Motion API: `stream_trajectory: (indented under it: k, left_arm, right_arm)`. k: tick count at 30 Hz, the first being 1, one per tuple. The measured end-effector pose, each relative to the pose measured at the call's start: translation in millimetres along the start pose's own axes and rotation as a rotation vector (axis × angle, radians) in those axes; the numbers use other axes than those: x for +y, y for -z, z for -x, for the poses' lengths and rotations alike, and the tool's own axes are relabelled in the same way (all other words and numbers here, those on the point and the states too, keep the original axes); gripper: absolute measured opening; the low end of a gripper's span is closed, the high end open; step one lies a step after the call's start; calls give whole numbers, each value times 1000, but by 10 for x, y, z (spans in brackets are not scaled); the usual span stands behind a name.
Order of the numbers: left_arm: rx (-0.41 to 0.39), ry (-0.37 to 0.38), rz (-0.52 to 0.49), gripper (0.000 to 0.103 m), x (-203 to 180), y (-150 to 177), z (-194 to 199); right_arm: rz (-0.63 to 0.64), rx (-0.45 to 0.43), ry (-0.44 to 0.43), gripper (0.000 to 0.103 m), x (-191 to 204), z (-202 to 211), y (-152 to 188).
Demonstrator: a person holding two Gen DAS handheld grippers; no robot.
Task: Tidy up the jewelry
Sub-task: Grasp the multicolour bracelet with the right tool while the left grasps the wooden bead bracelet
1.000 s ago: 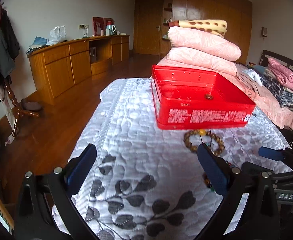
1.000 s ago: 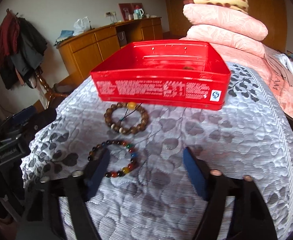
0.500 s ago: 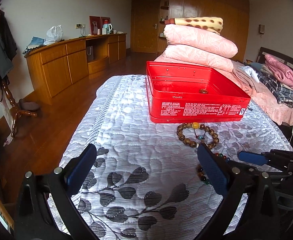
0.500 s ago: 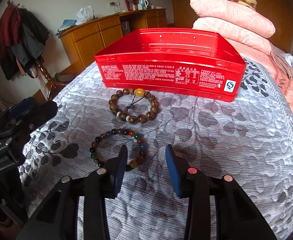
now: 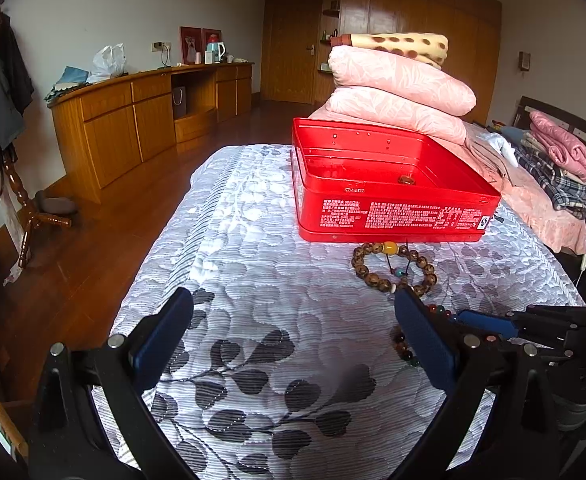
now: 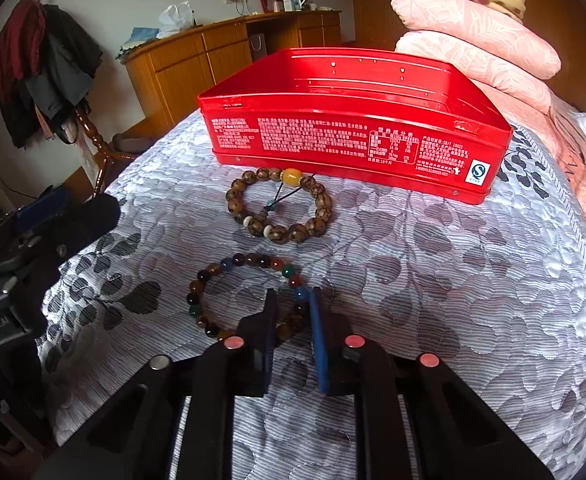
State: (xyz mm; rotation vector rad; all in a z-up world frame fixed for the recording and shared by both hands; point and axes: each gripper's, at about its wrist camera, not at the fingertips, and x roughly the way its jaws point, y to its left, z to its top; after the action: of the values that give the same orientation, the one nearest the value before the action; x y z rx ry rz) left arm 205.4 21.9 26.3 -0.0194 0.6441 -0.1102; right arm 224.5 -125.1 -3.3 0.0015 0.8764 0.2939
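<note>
A multicoloured bead bracelet [image 6: 229, 276] lies on the quilted bed [image 6: 433, 280]. My right gripper [image 6: 293, 300] is closing on it, with the bracelet's right-hand strand between the narrow jaws. Just beyond lies a brown wooden bead bracelet [image 6: 279, 206] with a yellow bead, right in front of the open red tin [image 6: 333, 136]. In the left wrist view the tin [image 5: 393, 216] holds one small brown item [image 5: 407, 179]. My left gripper [image 5: 293, 300] hovers wide open over the quilt with nothing in it. The brown bracelet [image 5: 393, 270] lies ahead of its right finger.
Stacked pink pillows [image 5: 401, 96] and folded clothes [image 5: 561, 160] lie behind and to the right of the tin. A wooden sideboard [image 5: 141, 124] and a coat stand [image 5: 17, 184] line the left wall. The bed's left edge drops to the wooden floor [image 5: 93, 248].
My right gripper's jaws have narrowed from wide open to nearly together around the multicoloured bracelet's strand. It has dipped closer to the quilt. The left gripper's jaws are unchanged.
</note>
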Motion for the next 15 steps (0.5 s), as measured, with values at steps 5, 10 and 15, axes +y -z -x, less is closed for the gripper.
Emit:
stream_trajectory:
  k: [5,10,15]
  left_arm:
    - [6,-1,-9,98,-27,2,-9]
    - [22,3,-36,98,-115,-3,-46]
    - [35,57,-43,98,-298,-29,-109]
  right_arm:
    - [-32,-8,-22,8,-85,29,3]
    - [-62,-28,7,8,-254,110,16]
    - [-117,-55,50,8,-546,226,33]
